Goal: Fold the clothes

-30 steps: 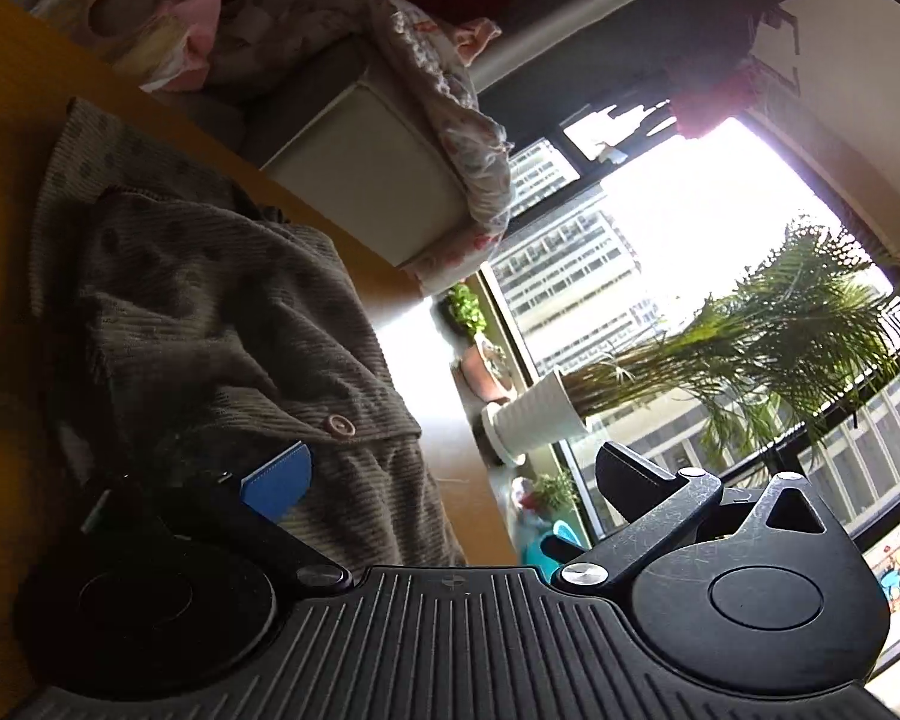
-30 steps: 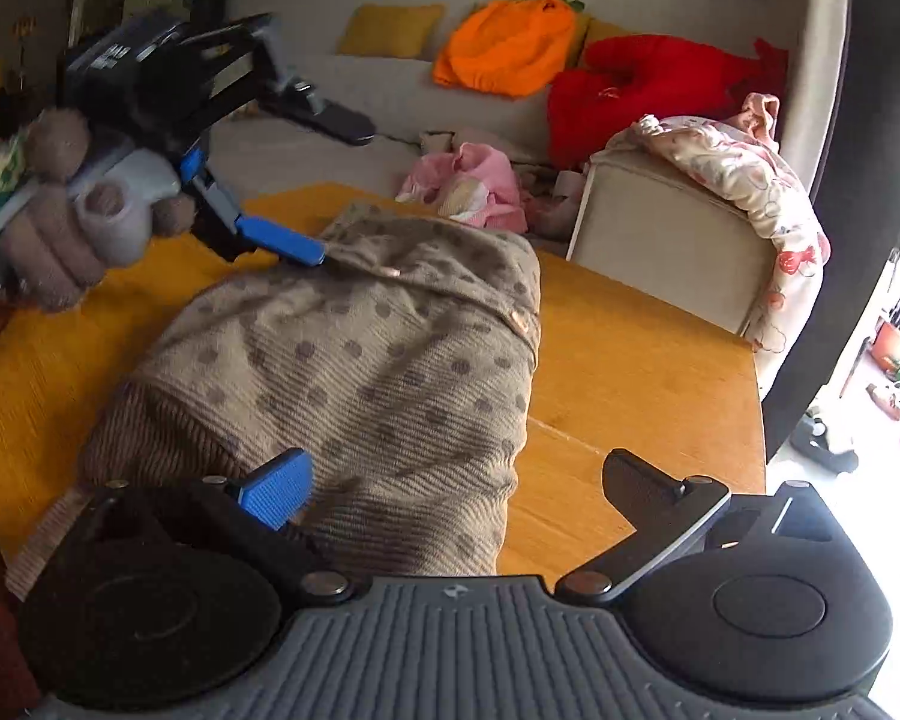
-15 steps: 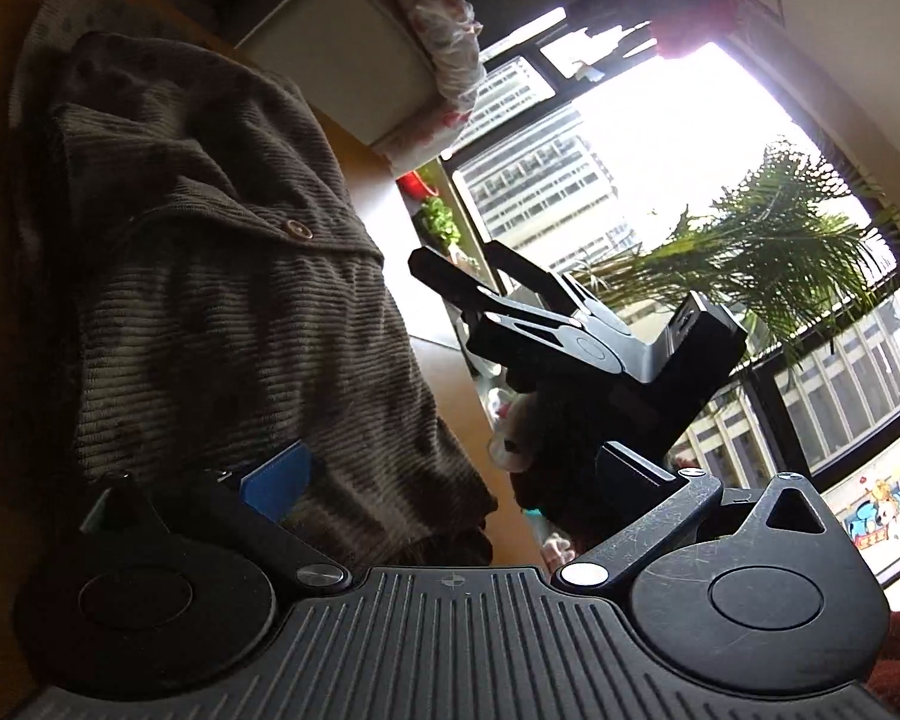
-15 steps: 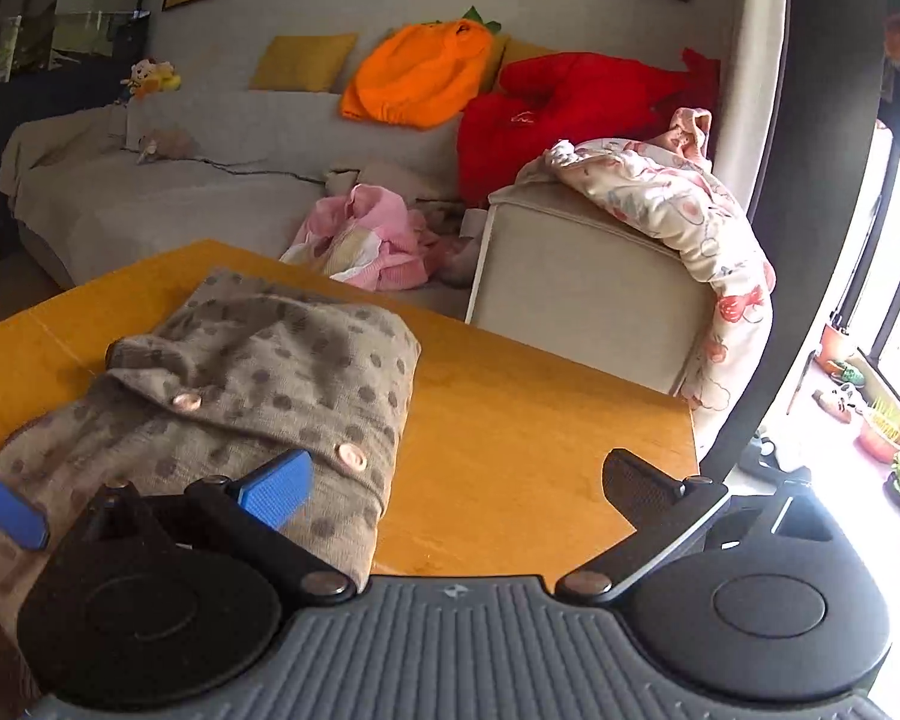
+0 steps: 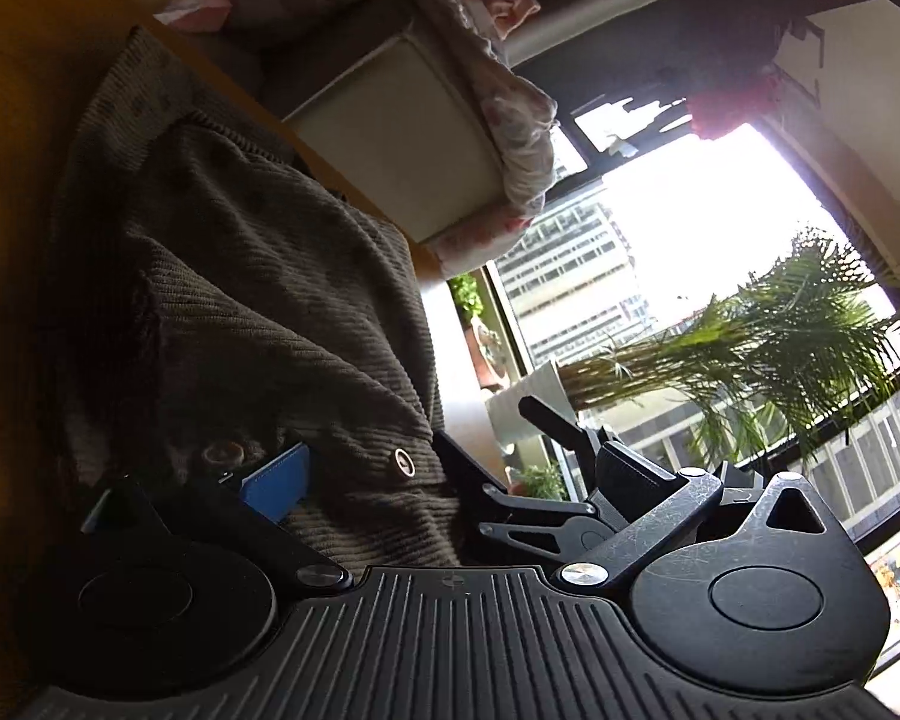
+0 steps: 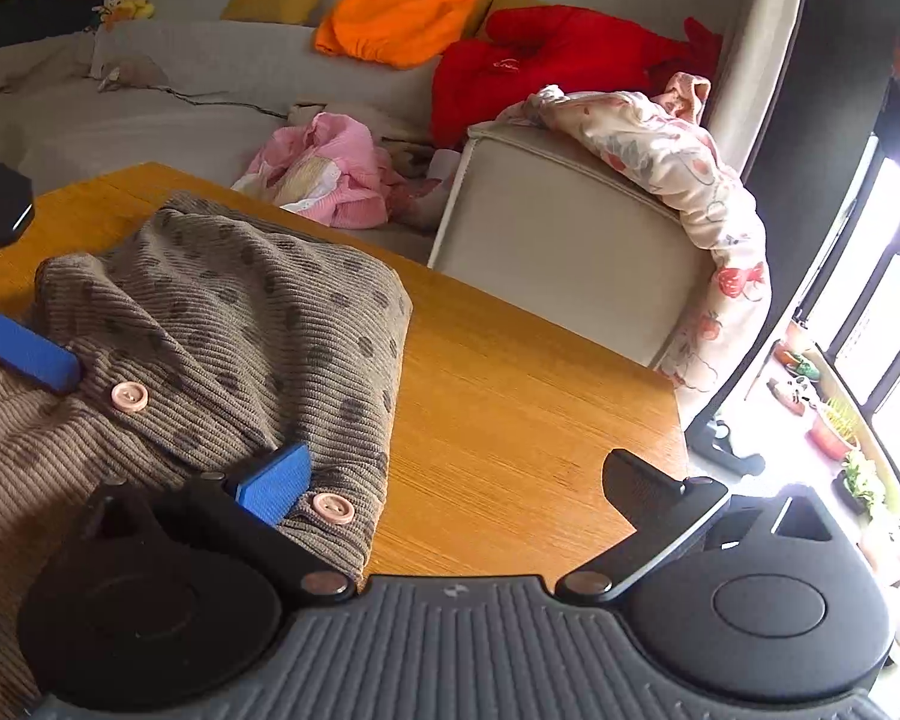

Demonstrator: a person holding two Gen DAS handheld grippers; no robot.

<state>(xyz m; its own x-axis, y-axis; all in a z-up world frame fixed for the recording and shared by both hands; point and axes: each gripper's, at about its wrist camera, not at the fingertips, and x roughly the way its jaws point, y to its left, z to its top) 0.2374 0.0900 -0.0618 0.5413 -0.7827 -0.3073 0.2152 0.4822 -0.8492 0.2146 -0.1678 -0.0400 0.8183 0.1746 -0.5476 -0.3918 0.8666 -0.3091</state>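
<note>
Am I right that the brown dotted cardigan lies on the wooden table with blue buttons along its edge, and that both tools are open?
Not quite: the buttons are pink, not blue, as the right wrist view shows; only the tool pads are blue. The rest holds: the cardigan lies on the wooden table, and the right tool and left tool are both open.

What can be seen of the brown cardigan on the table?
The cardigan is a ribbed brown knit with darker polka dots and pale pink buttons, folded into a bundle. It lies flat on the wooden table, near its left side. A blue finger of the left gripper touches its left edge; the open right gripper has one blue finger over its near corner.
</note>
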